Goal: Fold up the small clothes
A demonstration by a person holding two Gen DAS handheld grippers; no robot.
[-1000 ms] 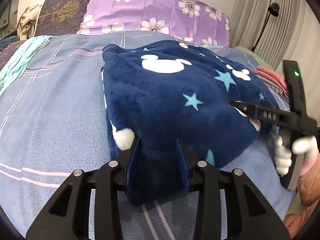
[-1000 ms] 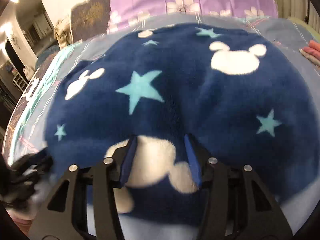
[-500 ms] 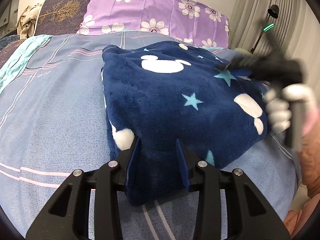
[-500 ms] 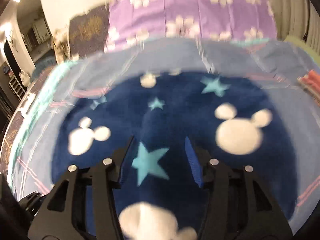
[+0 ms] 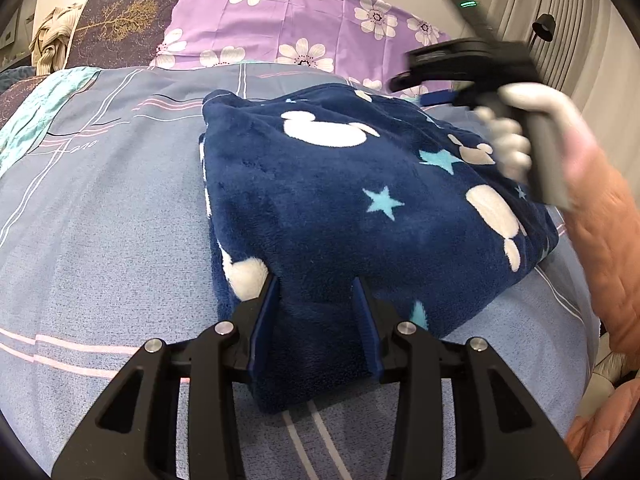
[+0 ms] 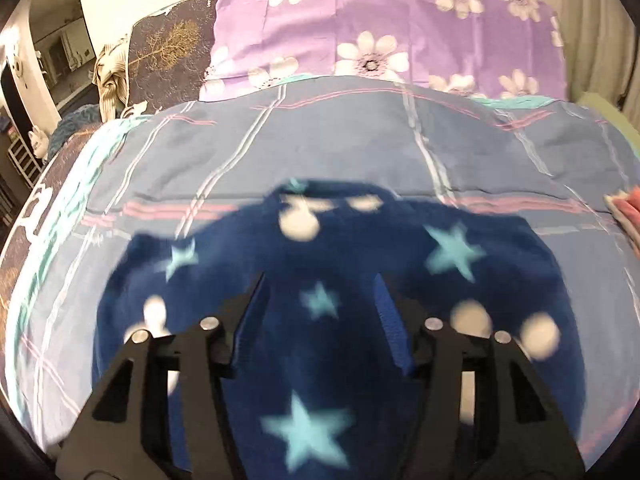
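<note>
Folded navy fleece garment with stars [image 5: 340, 208] lies on your blue plaid bed [image 5: 100, 208]. Left gripper [image 5: 316, 312] fingers clamp its near corner; right gripper [image 6: 320, 304], fingers just opening, hovers empty above it.

Right gripper [image 6: 320, 304] was seen above navy fleece garment [image 6: 360, 280], jaws apart and just been opening, nothing pinched between them. Garment, printed with teal stars and white mouse-head shapes, was spread on blue striped bedsheet [image 6: 340, 132]; picture was blurred. Purple floral pillow [image 6: 380, 20] was propped at head of bed, dark pillow with gold tree print [image 6: 172, 56] beside it on left. Pink-striped cloth [image 6: 628, 212] was glimpsed at right edge.
</note>
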